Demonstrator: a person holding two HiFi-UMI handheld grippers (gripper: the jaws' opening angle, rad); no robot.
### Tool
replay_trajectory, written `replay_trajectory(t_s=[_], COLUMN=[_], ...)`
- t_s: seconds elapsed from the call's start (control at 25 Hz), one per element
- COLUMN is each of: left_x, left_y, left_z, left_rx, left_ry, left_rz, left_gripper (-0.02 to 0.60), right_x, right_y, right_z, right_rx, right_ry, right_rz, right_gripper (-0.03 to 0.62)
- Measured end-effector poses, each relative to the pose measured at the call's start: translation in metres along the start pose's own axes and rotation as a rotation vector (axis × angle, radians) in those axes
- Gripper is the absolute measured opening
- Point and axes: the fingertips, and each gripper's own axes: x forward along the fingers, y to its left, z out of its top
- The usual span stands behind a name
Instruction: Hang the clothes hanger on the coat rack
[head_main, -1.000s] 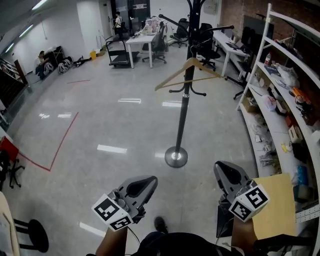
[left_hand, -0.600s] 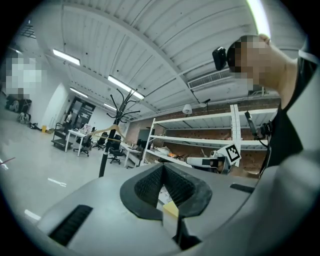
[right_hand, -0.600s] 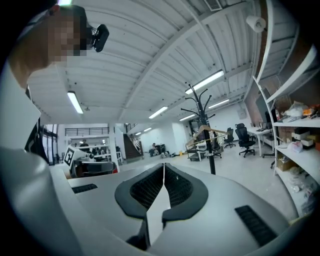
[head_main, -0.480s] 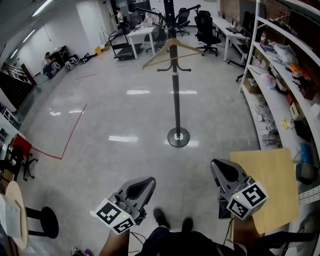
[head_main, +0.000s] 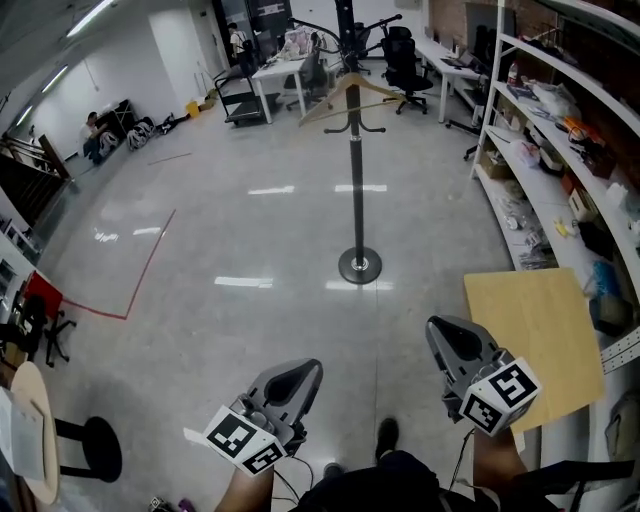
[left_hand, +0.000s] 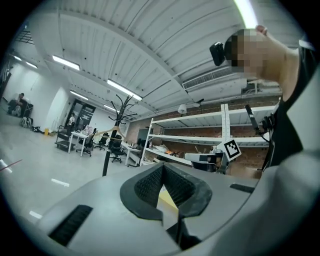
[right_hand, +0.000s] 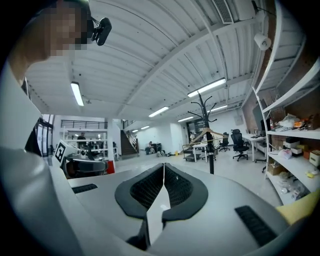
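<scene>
The left gripper (left_hand: 162, 172) has its jaws pressed together at the tips with nothing between them; only a sliver of yellowish background shows through the gap lower down. The right gripper (right_hand: 163, 170) is likewise closed and empty, its ribbed pads meeting along one line. In the head view both are held low in front of the person, pointing forward and about level, well apart from each other, with the person's shoe (head_main: 386, 435) on the floor between them. Just right of the right gripper lies a pale wooden board (head_main: 535, 320), and beyond it long shelves (head_main: 560, 85) crowded with small items run along the right side.

Further out, well apart from both grippers, the coat rack (head_main: 357, 180) stands on its round base on the shiny floor. The clothes hanger (head_main: 345, 92) is up near its top, apparently hooked over one of the arms and slightly tilted; the hook itself is too small to make out.

With the hanger on the rack and both grippers free, the hanging step looks done. I judge that little remains. If the hook is not fully seated, the next move would mean walking to the rack, opening one gripper and steadying the hanger by its bar.
</scene>
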Motion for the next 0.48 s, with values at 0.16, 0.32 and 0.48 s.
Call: replay_trajectory(t_s=[0.16,0.32,0.48], left_x=[-0.060,-0.107,-0.122], left_y=[-0.006,-0.008,-0.032], left_z=[-0.014,-0.013,-0.012], left_rx=[-0.029,-0.078,-0.067], left_ry=[0.020,0.023,0.005], left_rz=[-0.018,-0.021,-0.027], left_gripper=[0.000,0.000,0.000], right_x=[-0.024,-0.046,-0.080], right_y=[0.057,0.106,0.117], right_z=[-0.015,-0.010,0.001], right_rx=[0.020,0.013,-0.019], right_ry=[0.019,0.012,-0.011], right_rz=[-0.053,-0.075,-0.094], right_gripper=[0.008,0.008,0.008])
